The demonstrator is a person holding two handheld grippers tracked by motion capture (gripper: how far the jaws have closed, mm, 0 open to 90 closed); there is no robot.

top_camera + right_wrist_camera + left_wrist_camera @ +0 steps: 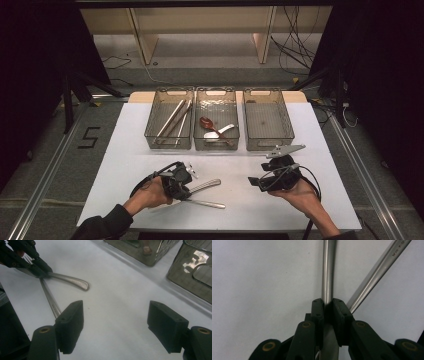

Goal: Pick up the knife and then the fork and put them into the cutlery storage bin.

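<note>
Item: our left tool (184, 186) clamps one metal handle (206, 185); right tool (261, 181) wide, empty; second handle (207, 203) beside it unsorted, both near the trays (168, 143).

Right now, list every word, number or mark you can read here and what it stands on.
"5": black mark on the floor, left of the table.
Stamped lettering on the second utensil's handle, beside the left gripper: too small and blurred to read.

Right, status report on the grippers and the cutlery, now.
Left gripper shut on utensil handle. Right gripper open, empty. Second utensil lies alongside, crossing.
</note>
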